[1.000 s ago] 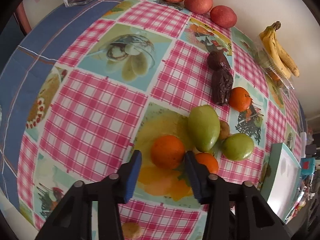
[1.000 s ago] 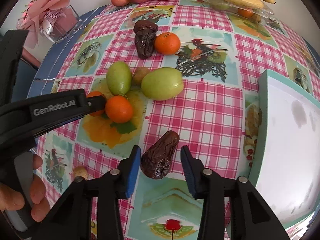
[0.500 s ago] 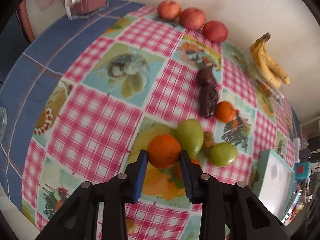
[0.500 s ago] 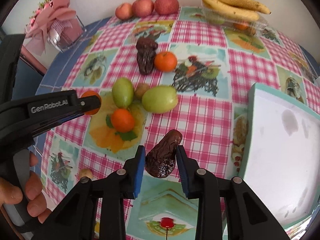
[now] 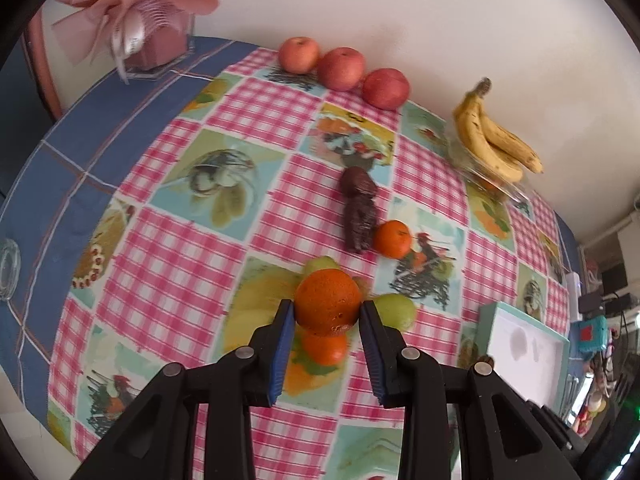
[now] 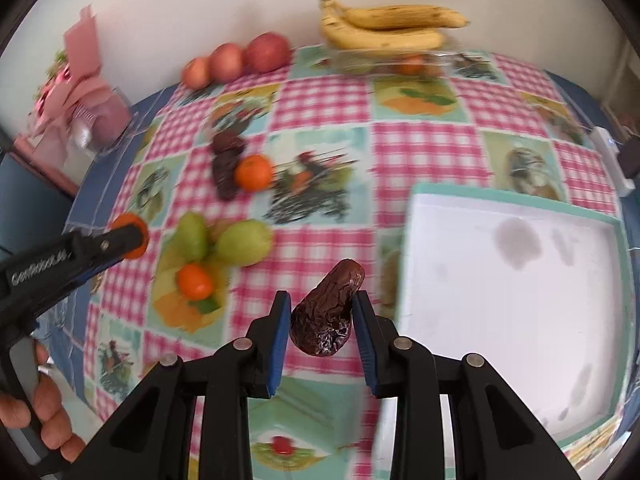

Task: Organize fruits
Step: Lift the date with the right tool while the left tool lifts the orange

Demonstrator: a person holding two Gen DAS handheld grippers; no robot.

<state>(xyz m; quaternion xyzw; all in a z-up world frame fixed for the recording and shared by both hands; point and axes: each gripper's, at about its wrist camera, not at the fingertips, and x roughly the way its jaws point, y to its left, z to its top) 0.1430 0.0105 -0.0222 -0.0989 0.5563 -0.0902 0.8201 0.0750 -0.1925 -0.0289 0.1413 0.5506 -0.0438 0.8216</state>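
Tablecloth [image 5: 168, 240]: a pink-checked cloth with printed fruit panels and a blue border is spread over the table, against a pale wall.
Left gripper [image 5: 327, 312]: it is clenched on an orange [image 5: 328, 302], which is pinched between the blue pads and held above the cloth; in the right wrist view the same gripper [image 6: 128, 236] is seen from the side, with a person's hand [image 6: 44, 412] on its handle.
Right gripper [image 6: 322, 322]: it is closed around a dark wrinkled date [image 6: 326, 316], held lifted over the cloth, just beside the tray's near left edge.
Tray [image 6: 616, 240]: a shallow white tray with a teal rim is set at the right of the table; faint stains are seen on its floor.
Loose fruit: a second orange [image 5: 325, 346] lies under the lifted one, a green fruit [image 5: 394, 310] is seen just to its right, and another green fruit [image 6: 193, 234] beside that.
Middle of table: two dark dates [image 5: 359, 210] lie end to end, with a third orange [image 5: 393, 239] touching them.
Back row: three apples [image 5: 342, 68] are lined along the wall.
Bananas [image 5: 494, 146]: a bunch is laid on a clear container [image 6: 384, 62] with fruit inside.
Corner: a clear box [image 5: 156, 46] with a pink bow is placed on the blue border.
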